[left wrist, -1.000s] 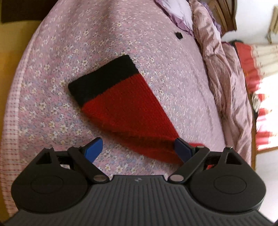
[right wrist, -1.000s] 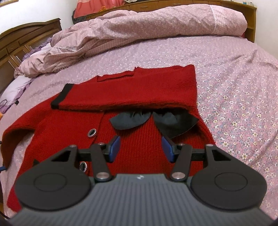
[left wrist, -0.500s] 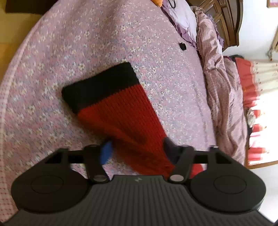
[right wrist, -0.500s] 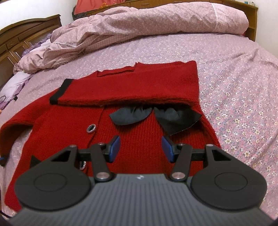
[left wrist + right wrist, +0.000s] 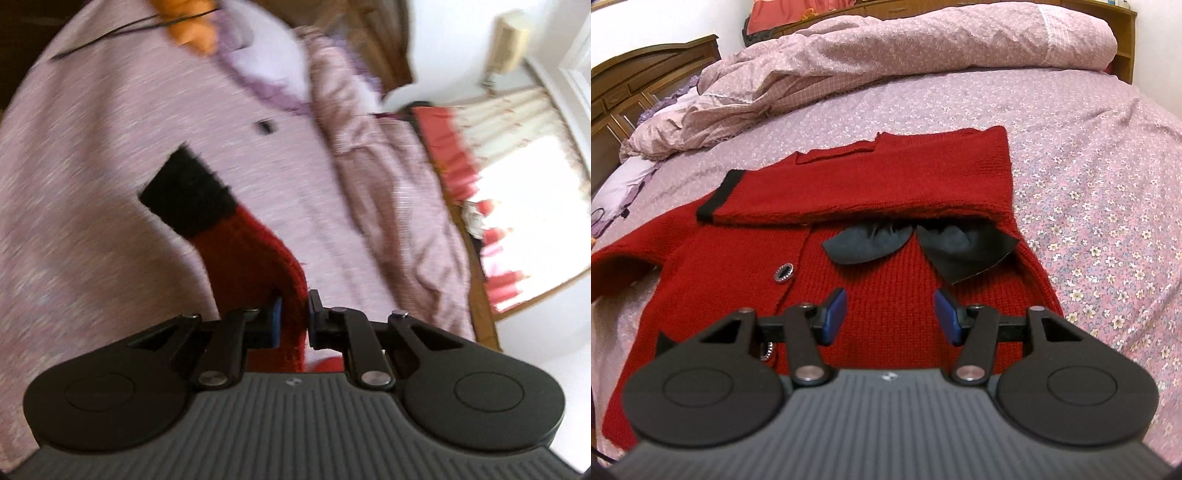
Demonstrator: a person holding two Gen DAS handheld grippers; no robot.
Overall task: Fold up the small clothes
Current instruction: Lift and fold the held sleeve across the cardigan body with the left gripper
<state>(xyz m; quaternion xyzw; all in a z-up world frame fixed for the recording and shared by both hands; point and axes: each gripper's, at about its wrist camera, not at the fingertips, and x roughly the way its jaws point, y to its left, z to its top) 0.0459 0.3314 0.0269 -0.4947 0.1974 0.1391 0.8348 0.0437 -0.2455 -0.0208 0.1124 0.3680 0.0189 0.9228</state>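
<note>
A small red knit cardigan (image 5: pixel 886 280) with black cuffs, a black bow (image 5: pixel 919 247) and dark buttons lies on the bed. One sleeve (image 5: pixel 871 184) is folded across its chest. My left gripper (image 5: pixel 293 317) is shut on the other red sleeve (image 5: pixel 255 258), lifted off the sheet, its black cuff (image 5: pixel 188 195) hanging ahead. My right gripper (image 5: pixel 892 314) is open and empty, just above the cardigan's front below the bow.
The bed has a pink floral sheet (image 5: pixel 1108 155). A bunched quilt (image 5: pixel 886 48) lies along the far side. A lilac pillow (image 5: pixel 624 184) and wooden headboard (image 5: pixel 635 81) are at left. A small black item (image 5: pixel 264 126) lies on the sheet.
My left gripper closed on the red sleeve and lifted it, so the view swung and blurred. My right gripper stayed open and barely moved.
</note>
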